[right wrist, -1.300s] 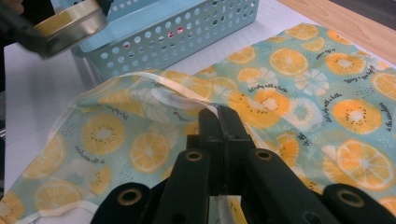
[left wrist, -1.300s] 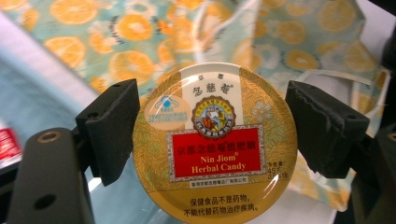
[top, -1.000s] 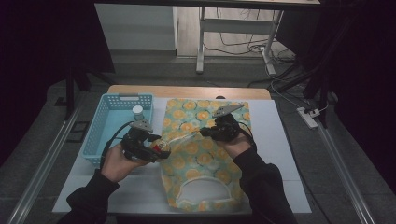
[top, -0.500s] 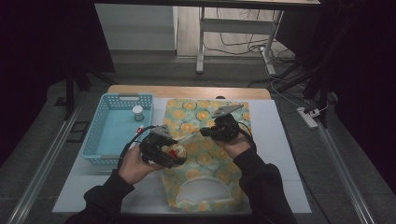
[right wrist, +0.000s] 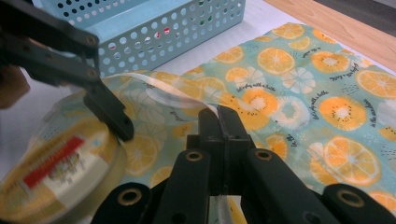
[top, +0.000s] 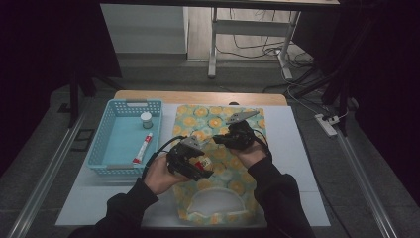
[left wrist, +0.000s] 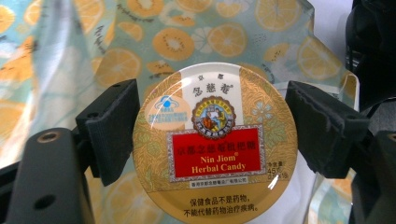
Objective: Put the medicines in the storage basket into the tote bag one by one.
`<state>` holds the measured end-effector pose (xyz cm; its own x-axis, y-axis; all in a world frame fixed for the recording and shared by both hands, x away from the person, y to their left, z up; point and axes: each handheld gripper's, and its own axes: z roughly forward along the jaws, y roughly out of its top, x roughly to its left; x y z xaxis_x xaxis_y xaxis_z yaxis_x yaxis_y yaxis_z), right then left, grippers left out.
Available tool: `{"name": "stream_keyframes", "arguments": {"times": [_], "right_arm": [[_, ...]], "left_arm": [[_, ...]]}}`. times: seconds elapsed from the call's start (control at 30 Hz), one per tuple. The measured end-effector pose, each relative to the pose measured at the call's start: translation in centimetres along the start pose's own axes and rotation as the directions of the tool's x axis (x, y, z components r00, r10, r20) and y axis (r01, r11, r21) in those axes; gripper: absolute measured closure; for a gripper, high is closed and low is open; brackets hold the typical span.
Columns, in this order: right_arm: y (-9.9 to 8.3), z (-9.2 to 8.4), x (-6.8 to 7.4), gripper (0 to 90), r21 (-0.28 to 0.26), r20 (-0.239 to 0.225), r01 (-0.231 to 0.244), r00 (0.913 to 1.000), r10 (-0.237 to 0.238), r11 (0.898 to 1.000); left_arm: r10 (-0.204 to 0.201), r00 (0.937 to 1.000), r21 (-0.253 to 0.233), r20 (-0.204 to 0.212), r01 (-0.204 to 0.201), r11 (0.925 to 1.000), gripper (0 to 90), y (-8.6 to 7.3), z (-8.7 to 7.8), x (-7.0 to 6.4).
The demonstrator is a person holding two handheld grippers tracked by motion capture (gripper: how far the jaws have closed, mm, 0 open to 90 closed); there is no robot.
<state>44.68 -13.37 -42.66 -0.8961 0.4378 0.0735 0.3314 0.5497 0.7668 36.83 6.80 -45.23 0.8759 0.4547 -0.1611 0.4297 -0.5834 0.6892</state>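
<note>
The right gripper [right wrist: 219, 116] pinches the bag [top: 218, 163] edge open so the left gripper [left wrist: 212, 140], clamping the tin [left wrist: 215, 140], can slip it in.

Left fingers [left wrist: 114, 130] apart (right [right wrist: 218, 122] pinched)

High view overhead; both gripper views close, sharing fruit-print bag [top: 218, 148]
</note>
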Motion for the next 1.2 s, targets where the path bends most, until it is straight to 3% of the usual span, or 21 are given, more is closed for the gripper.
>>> {"name": "stream_keyframes", "arguments": {"times": [0.4,0.63,1.2], "right_arm": [[-0.1,0.1,-0.2,89.9,-0.005,0.013,-0.009,0.9999,0.009,1.0],[-0.2,0.3,-0.3,89.9,0.002,0.022,-0.011,0.9997,0.011,1.0],[-0.7,1.0,-0.6,89.9,0.017,0.04,-0.017,0.9991,0.016,1.0]], "left_arm": [[0.016,0.9999,0.039,-0.004,-0.015,0.9991,21.1,0.6,3.4,0.6],[0.006,0.9985,0.058,-0.054,-0.003,0.9983,21.0,0.5,4.7,1.5],[-0.011,0.9927,0.078,-0.12,0.02,0.9968,21.0,0.1,7.5,2.7]]}}
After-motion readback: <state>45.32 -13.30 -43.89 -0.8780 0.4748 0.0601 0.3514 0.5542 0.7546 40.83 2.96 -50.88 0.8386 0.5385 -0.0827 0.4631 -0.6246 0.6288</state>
